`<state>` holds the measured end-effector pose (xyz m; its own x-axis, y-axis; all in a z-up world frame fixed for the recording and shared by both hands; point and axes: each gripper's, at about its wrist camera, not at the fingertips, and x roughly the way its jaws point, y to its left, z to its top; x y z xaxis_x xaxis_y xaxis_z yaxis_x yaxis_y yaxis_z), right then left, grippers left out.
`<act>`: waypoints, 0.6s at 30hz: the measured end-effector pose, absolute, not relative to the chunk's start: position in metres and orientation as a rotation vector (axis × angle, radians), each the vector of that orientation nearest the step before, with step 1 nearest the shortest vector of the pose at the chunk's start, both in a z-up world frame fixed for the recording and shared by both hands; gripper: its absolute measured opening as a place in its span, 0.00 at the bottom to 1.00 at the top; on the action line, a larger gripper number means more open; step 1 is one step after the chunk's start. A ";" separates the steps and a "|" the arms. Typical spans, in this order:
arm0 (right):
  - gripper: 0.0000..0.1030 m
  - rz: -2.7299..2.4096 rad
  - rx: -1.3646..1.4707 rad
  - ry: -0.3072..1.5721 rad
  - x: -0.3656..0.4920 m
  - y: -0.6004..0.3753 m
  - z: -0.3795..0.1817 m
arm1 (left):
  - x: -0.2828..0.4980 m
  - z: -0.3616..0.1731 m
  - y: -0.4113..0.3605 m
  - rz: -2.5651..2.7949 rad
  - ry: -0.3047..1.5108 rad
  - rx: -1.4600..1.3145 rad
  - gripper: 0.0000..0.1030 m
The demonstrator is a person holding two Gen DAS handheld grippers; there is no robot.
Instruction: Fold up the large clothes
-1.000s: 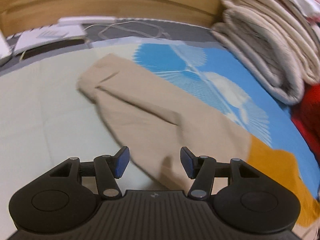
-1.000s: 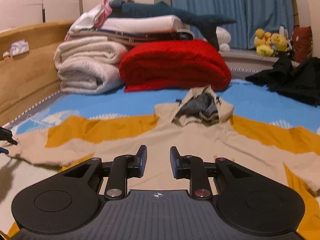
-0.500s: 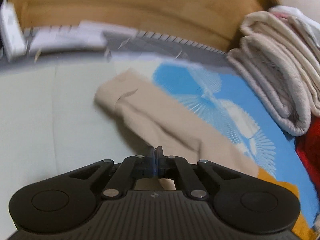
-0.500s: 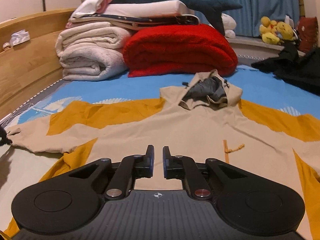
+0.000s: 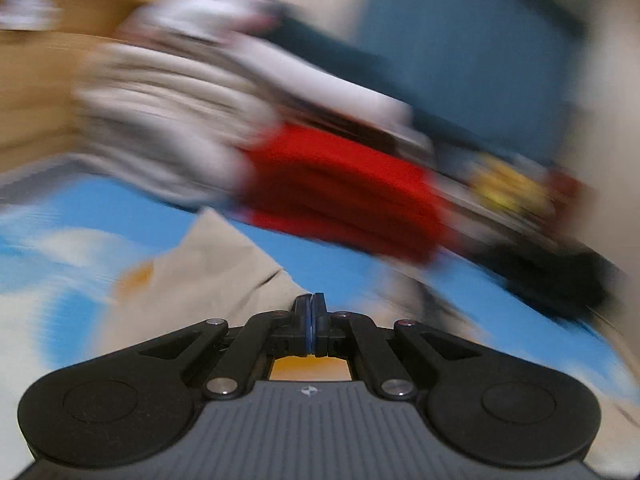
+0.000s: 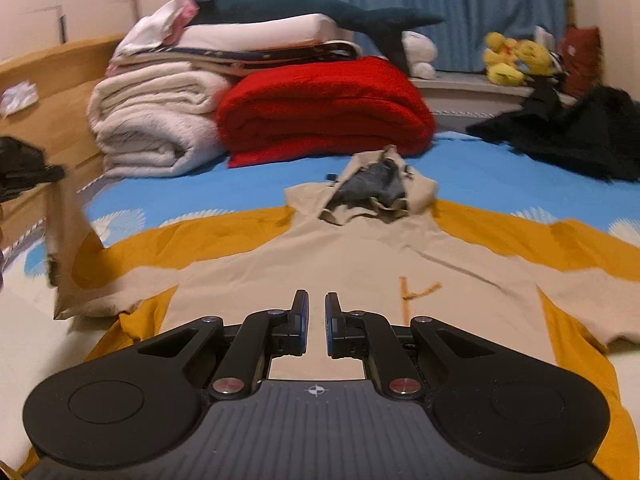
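Observation:
A beige and mustard hoodie lies spread face up on the blue patterned bed sheet, its hood at the far end. My right gripper is low over the bottom hem. Its pads stand a narrow gap apart, with beige cloth showing in the gap. At the left edge of the right wrist view, my left gripper holds the beige sleeve up off the bed, so the sleeve hangs down from it. In the blurred left wrist view the left gripper is shut, with beige sleeve cloth just past its tips.
Beyond the hood lie a folded red blanket and rolled white blankets, with a dark plush shark on top. Black clothes are heaped at the far right. A wooden headboard runs along the left.
My left gripper shut on the sleeve, then swung up and toward the hoodie's body, carrying the sleeve off the bed. My right gripper narrowed its jaws over the hem and shifted slightly.

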<state>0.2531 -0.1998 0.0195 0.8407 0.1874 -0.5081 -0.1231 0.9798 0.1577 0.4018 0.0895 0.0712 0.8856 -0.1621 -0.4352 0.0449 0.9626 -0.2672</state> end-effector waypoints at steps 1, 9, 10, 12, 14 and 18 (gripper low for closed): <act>0.08 0.153 0.127 0.549 0.250 -0.203 0.019 | 0.399 0.068 0.062 -0.224 0.519 -0.239 0.03; 0.25 0.030 0.252 0.650 0.256 -0.242 0.004 | 0.400 0.050 0.019 -0.295 0.666 -0.263 0.25; 0.25 0.021 0.267 0.659 0.258 -0.246 0.002 | 0.406 0.046 0.032 -0.212 0.686 -0.308 0.25; 0.25 0.012 0.300 0.677 0.262 -0.252 -0.001 | 0.416 0.037 0.046 -0.057 0.730 -0.312 0.25; 0.29 0.018 0.318 0.687 0.267 -0.252 -0.005 | 0.428 0.022 0.048 0.074 0.810 -0.252 0.25; 0.40 0.053 0.282 0.715 0.281 -0.240 -0.012 | 0.441 0.005 0.048 0.118 0.890 -0.270 0.28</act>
